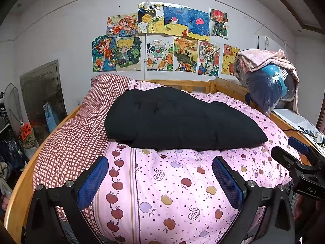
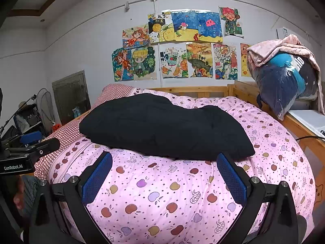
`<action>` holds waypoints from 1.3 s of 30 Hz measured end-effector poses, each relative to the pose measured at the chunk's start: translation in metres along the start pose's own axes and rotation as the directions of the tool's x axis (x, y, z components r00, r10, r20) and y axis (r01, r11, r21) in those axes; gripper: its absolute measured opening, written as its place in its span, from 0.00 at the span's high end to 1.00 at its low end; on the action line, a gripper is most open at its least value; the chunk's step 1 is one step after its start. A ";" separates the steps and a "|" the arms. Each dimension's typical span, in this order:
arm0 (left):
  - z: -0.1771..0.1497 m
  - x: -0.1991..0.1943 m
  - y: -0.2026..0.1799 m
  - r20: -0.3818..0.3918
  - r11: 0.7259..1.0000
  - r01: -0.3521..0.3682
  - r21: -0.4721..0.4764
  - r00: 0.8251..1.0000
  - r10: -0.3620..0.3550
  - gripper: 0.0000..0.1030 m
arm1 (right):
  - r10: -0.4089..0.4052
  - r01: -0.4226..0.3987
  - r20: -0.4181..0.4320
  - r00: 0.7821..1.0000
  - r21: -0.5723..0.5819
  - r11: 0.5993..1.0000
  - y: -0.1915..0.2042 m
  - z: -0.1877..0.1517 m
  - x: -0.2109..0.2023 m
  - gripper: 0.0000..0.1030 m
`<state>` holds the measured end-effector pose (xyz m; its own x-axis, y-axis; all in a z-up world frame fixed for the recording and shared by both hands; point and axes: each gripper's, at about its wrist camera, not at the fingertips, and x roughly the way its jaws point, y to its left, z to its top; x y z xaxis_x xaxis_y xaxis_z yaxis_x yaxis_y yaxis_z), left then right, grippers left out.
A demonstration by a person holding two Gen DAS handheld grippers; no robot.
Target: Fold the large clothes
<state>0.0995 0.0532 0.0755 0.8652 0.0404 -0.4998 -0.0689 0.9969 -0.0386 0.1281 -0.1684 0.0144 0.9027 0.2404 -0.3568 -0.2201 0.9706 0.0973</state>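
Black garment [image 1: 178,120] lies folded into a thick, puffy slab on the bed, on top of the pink apple-print quilt [image 1: 182,183], toward the headboard end. Fabric is matte, soft, so dark that seams and folds barely read; I cannot tell what kind of garment it is. Its near edge is straight, far edge humped.

My left gripper [image 1: 160,181] hovers over the quilt just short of the garment, blue textured pads spread wide, holding nothing. My right gripper [image 2: 164,178] does the same, wide apart, empty, its right fingertip close to the garment's near corner; contact unclear.

Red-and-white checked bedding [image 1: 77,134] runs along the left side of the quilt, partly under it. Wooden bed frame [image 1: 182,84] shows at the head and sides, mostly covered. Clear plastic bag [image 2: 284,85] of blue and dark stuff sits on the right rail, pink cloth draped over it; contents hard to make out. Children's drawings [image 1: 162,40] cover the white wall.
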 end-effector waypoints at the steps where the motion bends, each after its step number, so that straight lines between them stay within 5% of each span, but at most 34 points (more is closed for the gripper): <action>1: 0.000 0.000 0.000 0.001 1.000 0.000 0.000 1.000 0.000 0.00 | 0.000 0.000 0.000 1.000 0.000 1.000 0.000 0.000 0.000 0.02; 32: -0.006 0.003 0.001 -0.013 1.000 0.006 -0.006 1.000 -0.006 0.00 | 0.000 0.000 -0.006 1.000 0.002 1.000 0.001 -0.002 0.001 0.02; 39: -0.007 0.003 0.003 -0.029 0.995 0.083 -0.050 0.996 -0.084 0.00 | 0.000 0.000 -0.007 1.000 0.003 1.000 0.002 -0.004 0.002 0.02</action>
<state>0.0988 0.0563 0.0680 0.8532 -0.0459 -0.5195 -0.0215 0.9922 -0.1229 0.1277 -0.1660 0.0105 0.8999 0.2407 -0.3637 -0.2192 0.9705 0.1000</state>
